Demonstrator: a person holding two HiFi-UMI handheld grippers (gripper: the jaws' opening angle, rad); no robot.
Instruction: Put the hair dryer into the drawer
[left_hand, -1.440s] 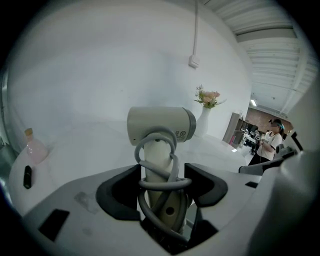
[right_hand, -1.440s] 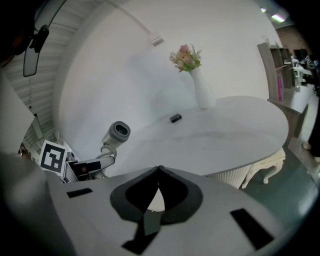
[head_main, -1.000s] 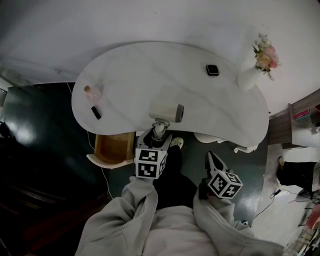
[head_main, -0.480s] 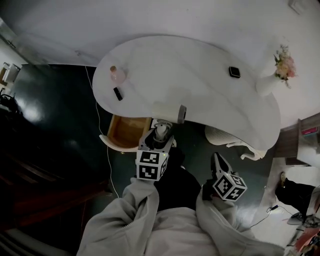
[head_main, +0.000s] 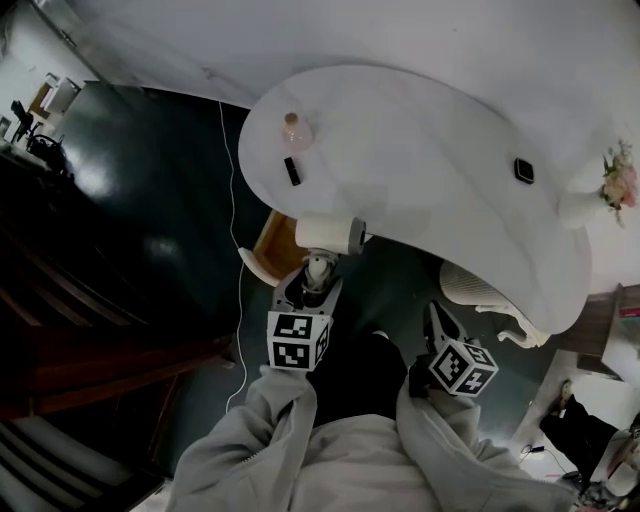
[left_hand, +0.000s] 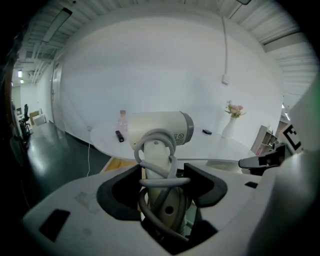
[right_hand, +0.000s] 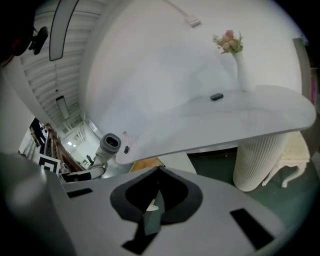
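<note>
A white hair dryer (head_main: 328, 235) with its grey cord wound round the handle is held upright in my left gripper (head_main: 312, 285), whose jaws press on the handle. In the left gripper view the hair dryer (left_hand: 160, 131) fills the middle, above my left gripper (left_hand: 160, 187). It hangs at the table's near edge, right beside the open wooden drawer (head_main: 270, 245) under the white table (head_main: 420, 170). The drawer (left_hand: 117, 164) shows only in part. My right gripper (head_main: 435, 320) is lower right over the floor, shut with nothing in it (right_hand: 159, 172).
On the table stand a pink bottle (head_main: 293, 128), a small black stick (head_main: 292, 170), a black square thing (head_main: 523, 169) and a vase of flowers (head_main: 610, 190). A white ribbed stool (head_main: 480, 295) sits under the table's right side. A cable (head_main: 232, 200) runs down to the dark floor.
Both grippers have moved left along the table's edge. The hair dryer, still held, has come from right of the drawer to just beside it.
</note>
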